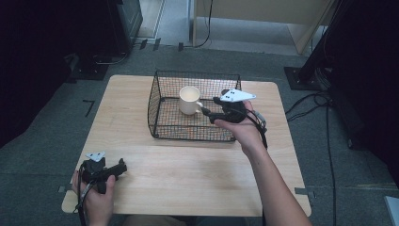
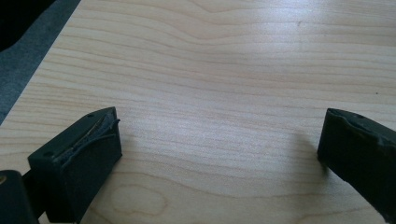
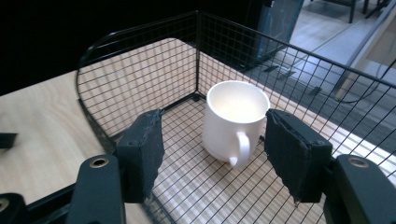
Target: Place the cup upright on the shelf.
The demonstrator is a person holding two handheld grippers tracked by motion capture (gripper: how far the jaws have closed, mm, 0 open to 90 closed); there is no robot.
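A white mug (image 1: 189, 100) stands upright inside a black wire basket (image 1: 153, 110) at the back middle of the wooden table (image 1: 188, 174). My right gripper (image 1: 209, 115) is inside the basket's right half, held by a hand, and points left at the mug. In the right gripper view the mug (image 3: 236, 121) stands just beyond the jaws with its handle toward me; my right gripper (image 3: 214, 140) is open and its pads do not touch the mug. My left gripper (image 1: 120, 168) rests at the table's front left corner. In the left gripper view, my left gripper (image 2: 219, 135) is open over bare wood.
The basket's wire walls (image 3: 140, 79) rise around the mug on all sides. Beyond the table edges lie grey floor, cables (image 1: 310, 101) at the right and dark equipment stands at the back. The table's left edge (image 2: 42, 70) runs close to my left gripper.
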